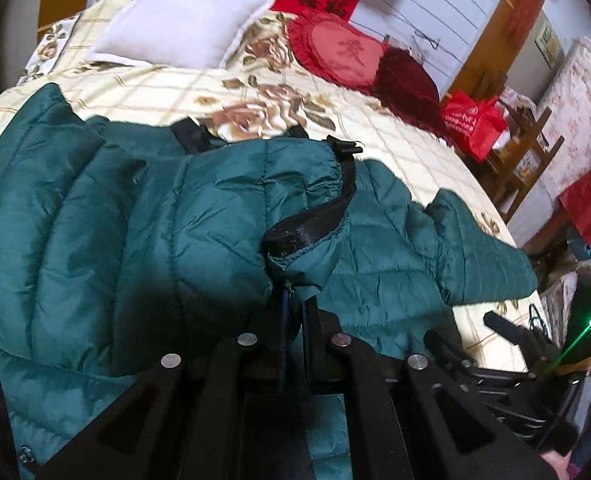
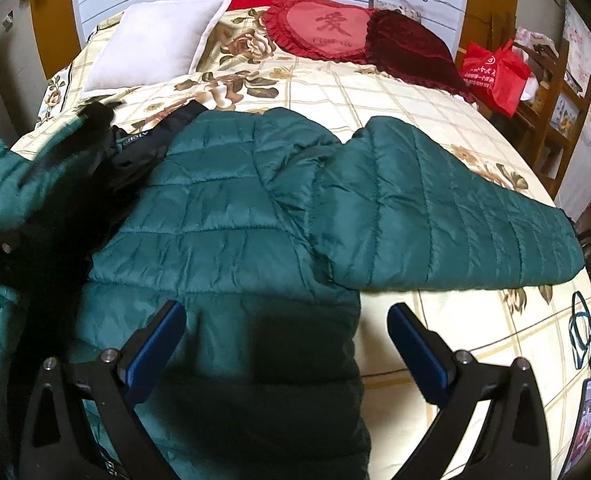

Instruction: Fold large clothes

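A dark green quilted down jacket (image 2: pixel 235 216) lies spread on the bed, its right sleeve (image 2: pixel 455 216) stretched out to the right. My left gripper (image 1: pixel 293 296) is shut on the left sleeve's cuff (image 1: pixel 295 248) with its black trim, holding that sleeve folded over the jacket body (image 1: pixel 95 220). It shows as a dark blur at the left of the right wrist view (image 2: pixel 55 200). My right gripper (image 2: pixel 287 320) is open and empty, hovering over the jacket's lower right edge; it also shows in the left wrist view (image 1: pixel 515 332).
The bed has a cream floral quilt (image 2: pixel 375 92). A white pillow (image 2: pixel 159 36) and red heart cushions (image 2: pixel 323 28) lie at the head. A red bag (image 2: pixel 495 76) sits on wooden furniture at the right. A phone (image 2: pixel 585 412) and a teal cord (image 2: pixel 581 332) lie near the bed's right edge.
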The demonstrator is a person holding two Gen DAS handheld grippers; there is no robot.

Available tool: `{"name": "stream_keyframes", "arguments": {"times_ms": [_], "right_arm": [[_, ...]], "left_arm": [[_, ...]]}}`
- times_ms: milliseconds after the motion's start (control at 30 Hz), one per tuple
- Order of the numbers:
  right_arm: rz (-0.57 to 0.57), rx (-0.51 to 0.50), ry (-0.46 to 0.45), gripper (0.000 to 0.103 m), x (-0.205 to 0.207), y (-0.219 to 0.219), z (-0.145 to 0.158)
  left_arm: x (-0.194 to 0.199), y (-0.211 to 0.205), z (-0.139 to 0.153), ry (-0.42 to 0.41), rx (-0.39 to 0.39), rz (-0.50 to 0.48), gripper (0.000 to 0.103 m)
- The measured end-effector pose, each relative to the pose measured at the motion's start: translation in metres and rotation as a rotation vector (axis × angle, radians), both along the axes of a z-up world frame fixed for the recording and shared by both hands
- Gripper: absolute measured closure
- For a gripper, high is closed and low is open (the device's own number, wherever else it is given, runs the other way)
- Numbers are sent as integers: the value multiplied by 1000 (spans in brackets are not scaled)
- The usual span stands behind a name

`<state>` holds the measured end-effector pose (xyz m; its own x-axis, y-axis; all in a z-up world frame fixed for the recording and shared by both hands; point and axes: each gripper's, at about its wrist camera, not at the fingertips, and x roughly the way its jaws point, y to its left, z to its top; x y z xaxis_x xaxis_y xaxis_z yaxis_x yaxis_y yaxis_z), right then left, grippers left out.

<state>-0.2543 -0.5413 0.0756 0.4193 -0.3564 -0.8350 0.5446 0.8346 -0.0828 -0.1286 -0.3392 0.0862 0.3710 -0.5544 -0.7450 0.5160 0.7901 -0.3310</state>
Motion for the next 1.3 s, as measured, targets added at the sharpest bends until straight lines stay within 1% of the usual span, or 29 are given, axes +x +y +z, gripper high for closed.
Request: {"name": "stream_keyframes", "arguments": {"times_ms": [100,233,267,333,400,467,533,600,633,733,800,867,933,967,1033,1067,1100,1133,1167,1200,1233,1300], "right_arm": [[-4,4,-5,1,-2,-2,1],[-12,17,-12,1,-4,-3,3],[-12,19,-14,1,-4,-4,3],[-12,25,-19,1,-4,-4,5],[-10,32,-25,1,-3,-3,7],[-8,39,-30,1,-2,-2,10],[-4,47,-37,1,-1,-1,12],[10,60,-53,1,1,1,15],[18,68,-61,1,4,2,16],[59,113,-82,1,18,10,18],[88,157,-92,1,30,17,17],[114,200,-104,1,44,25,14],[134,217,-103,1,62,32,7],[140,220,-97,1,70,34,3],[149,253,-80,7,87,38,-8],[151,276,-76,17,93,39,-14],[155,314,-70,34,101,40,-21],[155,337,-61,41,106,41,-26],[155,340,-68,54,107,42,-27],[158,329,-83,71,107,43,-24],[165,308,-94,78,107,45,-18],[187,252,-123,82,100,47,-2]], "left_arm": [[-2,-4,-6,-8,12,0,103],[-2,-2,-5,-11,17,-13,103],[-2,-2,-4,-1,1,-22,103],[0,1,-1,32,-47,-36,91],[1,6,5,66,-120,-52,84],[3,16,18,86,-181,-67,82],[4,25,32,73,-201,-85,81],[5,41,51,12,-179,-83,81],[5,53,60,-33,-148,-63,81],[13,88,74,-140,-19,45,81],[22,114,75,-187,54,119,81],[36,142,68,-188,116,194,81],[46,166,58,-149,125,252,81],[53,180,51,-117,117,284,81],[59,202,39,-68,97,331,81],[62,211,34,-53,91,352,81],[64,217,30,-42,88,372,81],[66,221,26,-36,88,387,81],[68,225,23,-31,89,396,81],[70,227,21,-26,93,400,81],[71,228,19,-25,95,402,81],[72,227,18,-29,98,405,81]]}}
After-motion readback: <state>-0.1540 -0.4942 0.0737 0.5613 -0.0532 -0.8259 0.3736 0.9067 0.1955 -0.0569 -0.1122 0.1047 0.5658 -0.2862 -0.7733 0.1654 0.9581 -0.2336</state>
